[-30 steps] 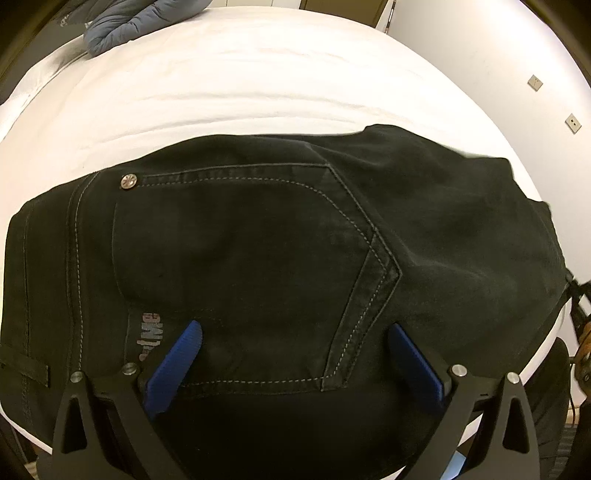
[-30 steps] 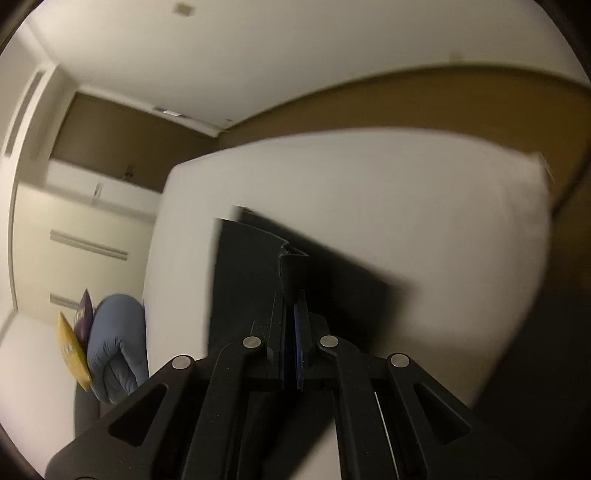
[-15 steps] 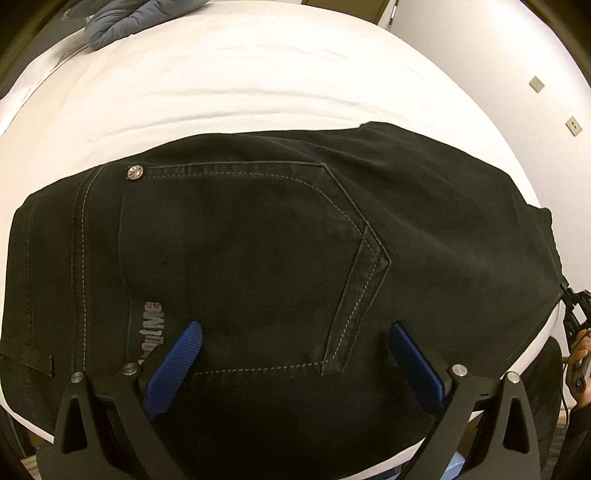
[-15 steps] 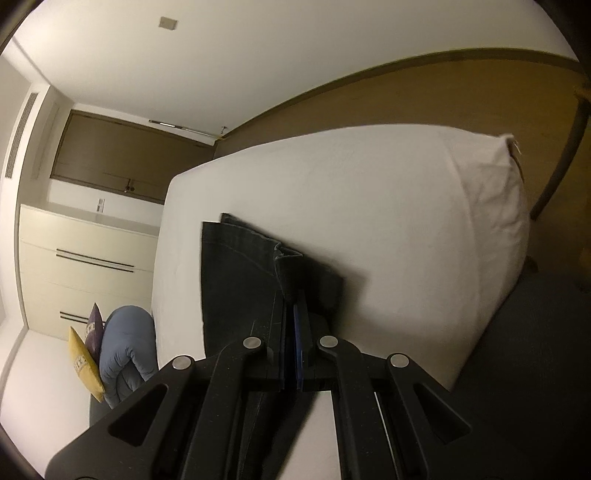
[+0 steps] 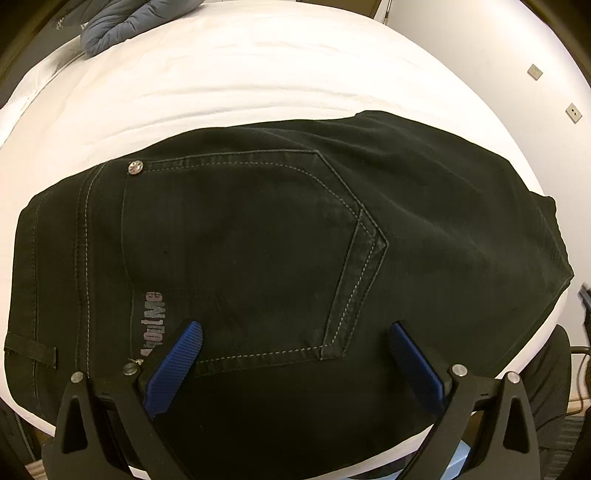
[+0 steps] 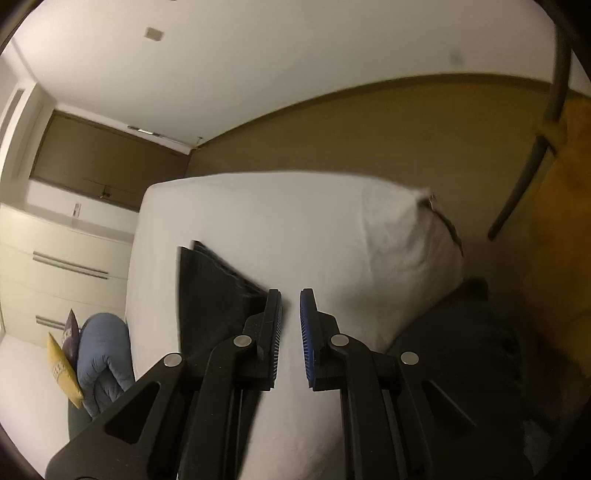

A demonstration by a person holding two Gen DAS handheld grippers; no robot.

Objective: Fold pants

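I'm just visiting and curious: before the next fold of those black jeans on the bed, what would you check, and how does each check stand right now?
1. Right gripper free of cloth: ok. Its jaws have just been opening, and nothing lies between them.
2. Left gripper open: ok. It is wide open above the back pocket, pinching nothing.
3. Black jeans lying flat on the white bed: ok, no big wrinkles show.
4. Leg end stacked evenly: cannot tell, that view is blurred.
5. Bed beyond the jeans free for folding: ok. The blue-grey padded bundle sits at the far edge.
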